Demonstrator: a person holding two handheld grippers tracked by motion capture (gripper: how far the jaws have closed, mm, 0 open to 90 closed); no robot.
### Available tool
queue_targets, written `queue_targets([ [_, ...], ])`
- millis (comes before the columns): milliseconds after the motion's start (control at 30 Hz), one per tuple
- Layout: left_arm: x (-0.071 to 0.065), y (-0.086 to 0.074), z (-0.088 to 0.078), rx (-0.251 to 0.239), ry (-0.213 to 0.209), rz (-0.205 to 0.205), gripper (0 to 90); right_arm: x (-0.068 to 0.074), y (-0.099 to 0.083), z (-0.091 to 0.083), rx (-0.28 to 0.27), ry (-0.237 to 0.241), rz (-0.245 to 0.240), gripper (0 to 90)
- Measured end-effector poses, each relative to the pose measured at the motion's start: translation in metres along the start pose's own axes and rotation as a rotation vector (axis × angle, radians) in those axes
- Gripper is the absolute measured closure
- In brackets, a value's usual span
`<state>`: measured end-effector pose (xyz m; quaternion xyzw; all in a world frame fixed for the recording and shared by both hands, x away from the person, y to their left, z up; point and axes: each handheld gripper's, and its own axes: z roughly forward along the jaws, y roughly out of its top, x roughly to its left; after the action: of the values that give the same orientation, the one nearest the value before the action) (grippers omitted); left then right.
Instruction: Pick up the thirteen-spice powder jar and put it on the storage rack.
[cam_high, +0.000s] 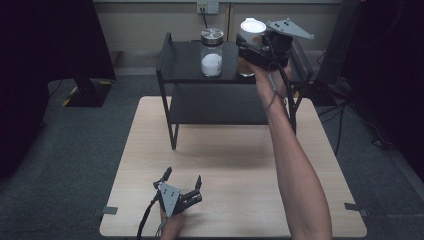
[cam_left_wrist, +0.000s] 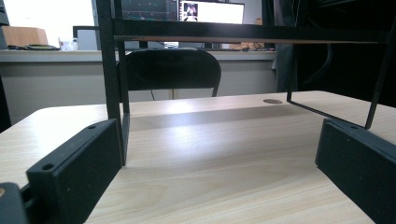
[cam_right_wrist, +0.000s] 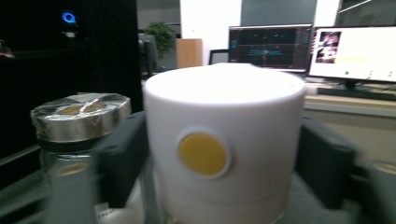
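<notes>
A jar with a tall white lid (cam_high: 251, 27) stands on the top of a black shelf (cam_high: 186, 50) at the far side of the table. My right gripper (cam_high: 247, 52) reaches it from the right, its jaws on either side of the lid. In the right gripper view the white lid (cam_right_wrist: 224, 140), marked with a yellow dot, sits between the blurred jaws of my right gripper (cam_right_wrist: 224, 154), and I see no firm press on it. My left gripper (cam_high: 183, 176) rests on the table near its front edge, open with nothing in it (cam_left_wrist: 215, 135).
A glass jar with a silver lid (cam_high: 211, 55) and white powder inside stands left of the white-lidded jar (cam_right_wrist: 79, 116). The shelf's black legs (cam_left_wrist: 112, 70) stand on the light wooden table (cam_high: 225, 160). A chair and monitors lie beyond.
</notes>
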<state>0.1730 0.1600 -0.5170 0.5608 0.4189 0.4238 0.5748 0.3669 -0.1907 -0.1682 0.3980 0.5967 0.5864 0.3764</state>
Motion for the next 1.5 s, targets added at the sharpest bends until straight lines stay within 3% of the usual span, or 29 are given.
queue_targets([
  [100,0.0,0.0,0.0,0.0,0.0,-0.001,0.0,0.004,-0.001,0.002,0.007,-0.028,0.008,0.4],
  [633,0.0,0.0,0.0,0.0,0.0,0.0,0.0,0.013,-0.007,-0.015,-0.029,-0.036,0.005,0.0],
  [1167,0.0,0.0,0.0,0.0,0.0,0.0,0.0,0.023,-0.021,-0.056,-0.071,-0.032,-0.01,0.0],
  [1500,-0.001,0.0,0.0,0.001,0.004,0.001,0.0,0.037,-0.041,-0.095,-0.086,-0.025,-0.027,0.0],
])
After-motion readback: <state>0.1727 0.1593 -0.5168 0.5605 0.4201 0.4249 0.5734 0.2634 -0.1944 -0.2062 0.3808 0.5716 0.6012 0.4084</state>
